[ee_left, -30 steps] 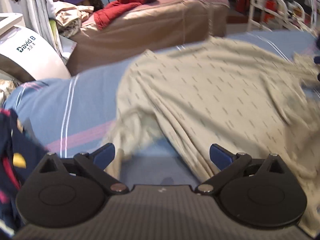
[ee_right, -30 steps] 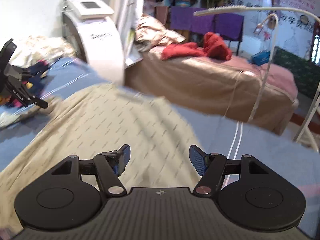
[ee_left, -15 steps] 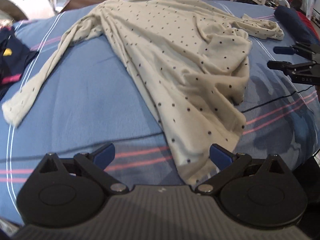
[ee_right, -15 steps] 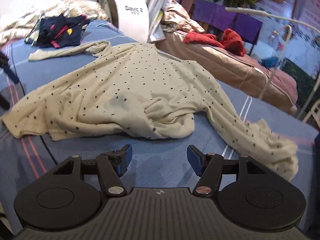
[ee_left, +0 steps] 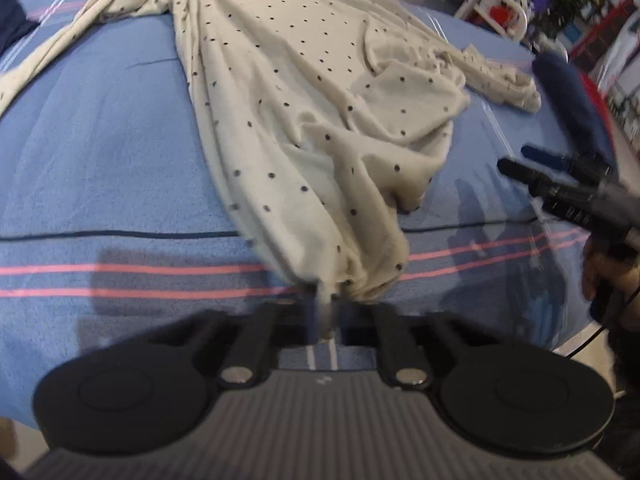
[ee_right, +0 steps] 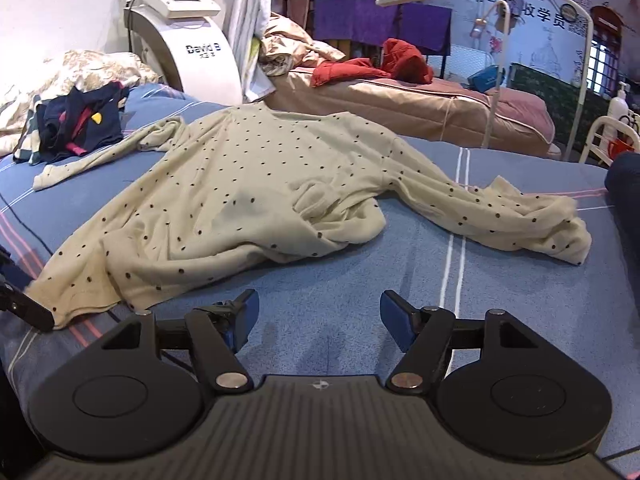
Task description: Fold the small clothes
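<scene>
A cream long-sleeved shirt with dark dots (ee_left: 304, 92) lies spread and rumpled on the blue striped bed cover (ee_left: 100, 168). My left gripper (ee_left: 324, 312) is shut on the shirt's near hem corner. The shirt also shows in the right wrist view (ee_right: 248, 200), with one sleeve bunched at the right (ee_right: 540, 220) and the other stretched to the left. My right gripper (ee_right: 318, 320) is open and empty above bare cover, just short of the shirt's hem. It appears at the right edge of the left wrist view (ee_left: 532, 164).
A heap of dark clothes (ee_right: 76, 120) lies at the bed's far left. A white machine (ee_right: 180, 40) stands behind it. A brown bed with red clothes (ee_right: 380, 68) is beyond. A dark blue roll (ee_left: 572, 96) lies at the bed's right side.
My left gripper has moved in to the shirt's hem corner and shut on it. My right gripper has stayed open, with the shirt lying much as half a second ago.
</scene>
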{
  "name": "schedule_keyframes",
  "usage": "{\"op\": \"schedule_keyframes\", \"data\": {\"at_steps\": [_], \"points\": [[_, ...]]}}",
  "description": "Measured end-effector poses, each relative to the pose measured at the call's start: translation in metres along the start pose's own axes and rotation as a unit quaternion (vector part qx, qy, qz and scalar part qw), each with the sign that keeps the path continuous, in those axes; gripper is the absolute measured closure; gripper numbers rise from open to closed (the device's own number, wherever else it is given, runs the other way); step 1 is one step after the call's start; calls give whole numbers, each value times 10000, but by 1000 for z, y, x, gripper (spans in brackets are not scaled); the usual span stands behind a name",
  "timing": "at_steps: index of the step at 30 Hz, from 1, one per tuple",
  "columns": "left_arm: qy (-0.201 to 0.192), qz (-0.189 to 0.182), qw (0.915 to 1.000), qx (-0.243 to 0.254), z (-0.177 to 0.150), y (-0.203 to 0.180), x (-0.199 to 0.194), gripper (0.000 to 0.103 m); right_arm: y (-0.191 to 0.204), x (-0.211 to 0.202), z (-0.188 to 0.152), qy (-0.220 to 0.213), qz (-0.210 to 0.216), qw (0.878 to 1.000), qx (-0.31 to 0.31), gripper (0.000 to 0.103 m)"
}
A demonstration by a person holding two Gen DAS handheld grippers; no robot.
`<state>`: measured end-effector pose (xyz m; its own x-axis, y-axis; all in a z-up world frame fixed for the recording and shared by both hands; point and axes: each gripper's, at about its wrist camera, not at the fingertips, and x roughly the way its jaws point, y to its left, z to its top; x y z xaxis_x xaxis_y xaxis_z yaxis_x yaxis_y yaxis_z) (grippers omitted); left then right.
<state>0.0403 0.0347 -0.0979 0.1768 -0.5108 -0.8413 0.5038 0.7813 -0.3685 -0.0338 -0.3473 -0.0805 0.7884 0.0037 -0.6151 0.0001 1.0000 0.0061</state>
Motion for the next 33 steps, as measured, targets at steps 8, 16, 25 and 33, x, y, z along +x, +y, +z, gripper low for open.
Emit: {"op": "schedule_keyframes", "data": {"at_steps": [8,16,25,33], "points": [[-892,-280,9919,-855,36,41,-53,98,-4,23,14,109,-18,9997,-218,0],[-1304,50,9873,-906,60,56,-80,98,19,66,29,-90,-209,9770,-2122,0],[-1086,79,9898,-917,49,61,-67,98,-5,93,44,665,323,9869,-1435,73],[-1206,131,9891,-830,50,63,-83,98,-63,27,49,1575,2545,9026,3095,83]]}}
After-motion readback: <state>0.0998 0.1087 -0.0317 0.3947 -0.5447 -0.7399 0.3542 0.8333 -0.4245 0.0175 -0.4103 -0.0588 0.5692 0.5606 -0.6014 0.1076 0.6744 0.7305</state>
